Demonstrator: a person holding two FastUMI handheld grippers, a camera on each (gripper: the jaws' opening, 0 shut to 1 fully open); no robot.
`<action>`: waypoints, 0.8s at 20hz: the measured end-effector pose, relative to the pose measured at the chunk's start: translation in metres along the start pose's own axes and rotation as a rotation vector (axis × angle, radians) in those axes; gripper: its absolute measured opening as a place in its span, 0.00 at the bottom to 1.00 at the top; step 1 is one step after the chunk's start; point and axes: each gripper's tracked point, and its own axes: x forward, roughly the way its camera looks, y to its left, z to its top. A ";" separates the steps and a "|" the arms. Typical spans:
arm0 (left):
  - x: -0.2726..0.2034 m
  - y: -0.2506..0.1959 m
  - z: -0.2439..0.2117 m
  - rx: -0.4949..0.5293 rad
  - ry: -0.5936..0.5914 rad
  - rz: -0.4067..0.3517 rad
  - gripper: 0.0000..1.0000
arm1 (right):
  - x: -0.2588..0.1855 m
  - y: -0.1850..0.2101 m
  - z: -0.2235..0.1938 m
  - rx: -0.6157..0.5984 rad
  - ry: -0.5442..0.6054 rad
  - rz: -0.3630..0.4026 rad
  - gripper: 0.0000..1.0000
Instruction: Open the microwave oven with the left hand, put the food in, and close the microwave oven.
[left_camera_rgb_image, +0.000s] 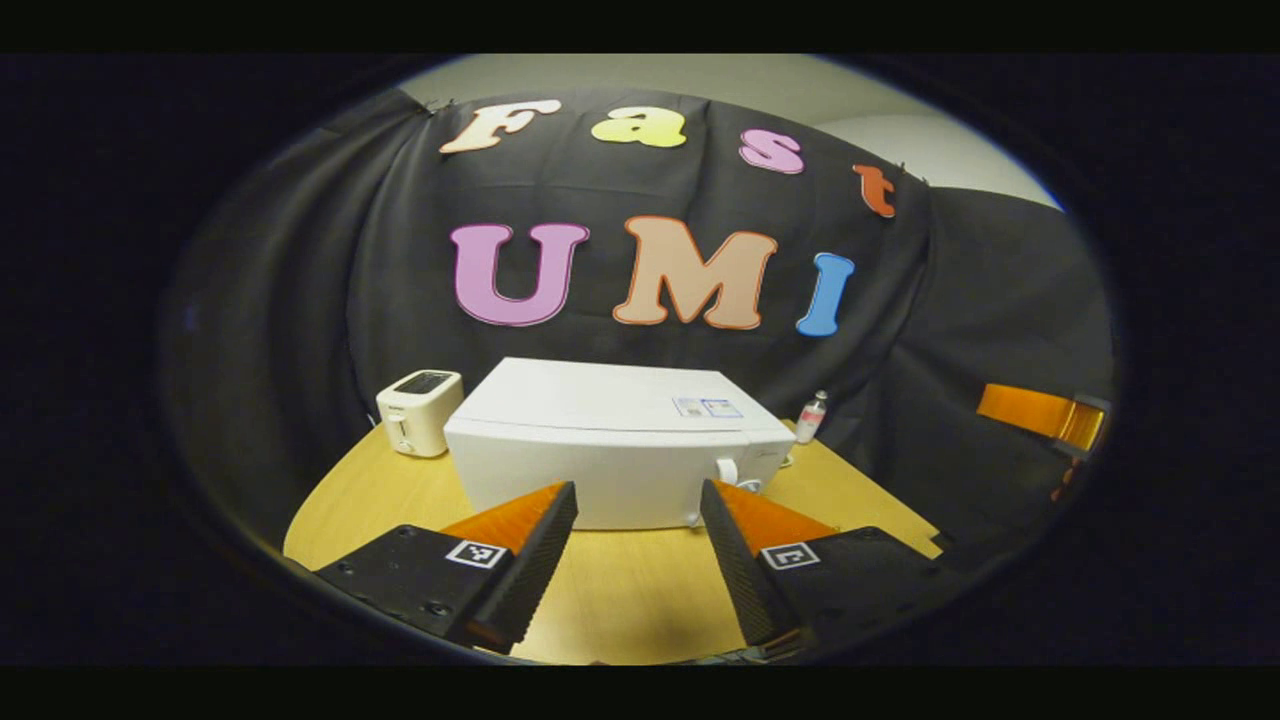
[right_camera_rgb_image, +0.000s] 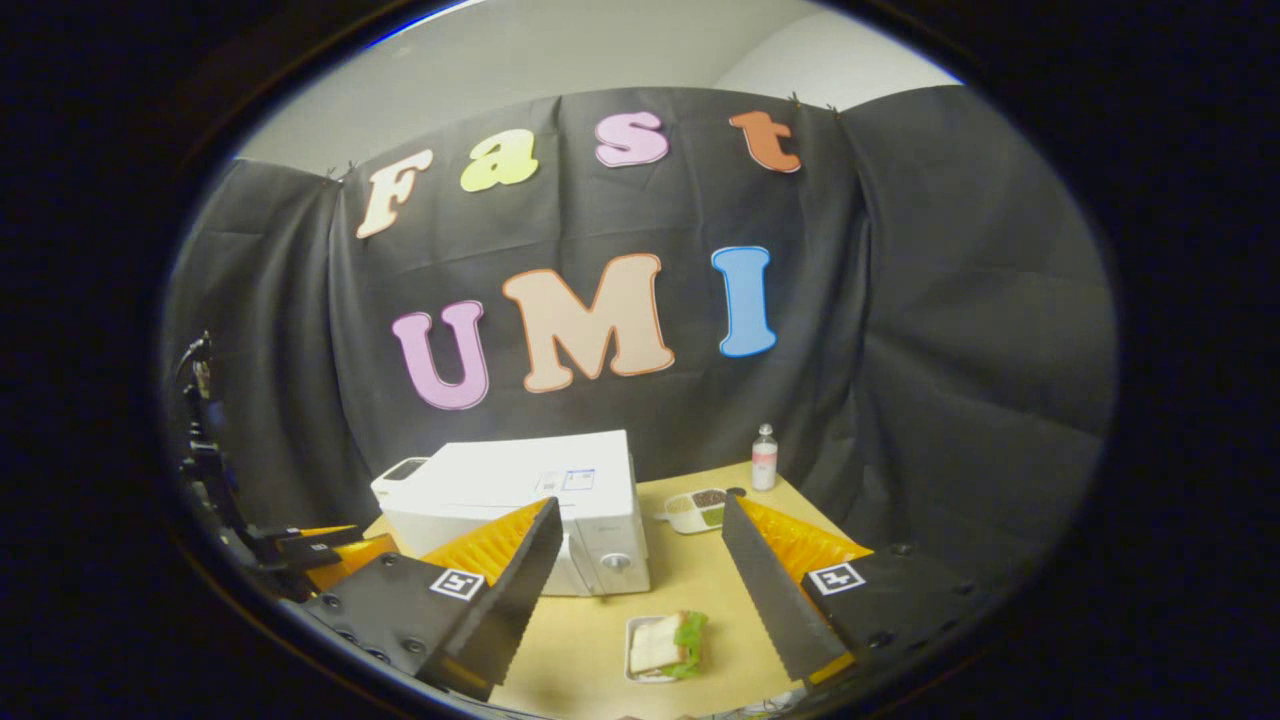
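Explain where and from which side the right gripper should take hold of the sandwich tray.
Grip the small white tray holding the sandwich by its two long rims, coming straight down from above. It lies flat on the wooden table, so only its raised edges offer purchase; the open right gripper hangs just above it.

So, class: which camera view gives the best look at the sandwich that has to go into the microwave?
The right gripper view. The sandwich lies on its small tray on the table, between that hand-held gripper's open fingers, in front of the microwave. The left gripper view looks at the microwave and toaster instead.
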 end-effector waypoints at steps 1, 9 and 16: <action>0.004 -0.001 -0.007 0.009 0.018 -0.004 0.78 | 0.000 -0.001 -0.003 0.006 0.008 -0.006 0.94; 0.048 -0.038 -0.053 0.036 0.130 -0.111 0.77 | -0.006 -0.019 -0.022 0.019 0.051 -0.074 0.94; 0.096 -0.061 -0.090 0.042 0.246 -0.139 0.67 | -0.013 -0.041 -0.037 0.037 0.074 -0.164 0.92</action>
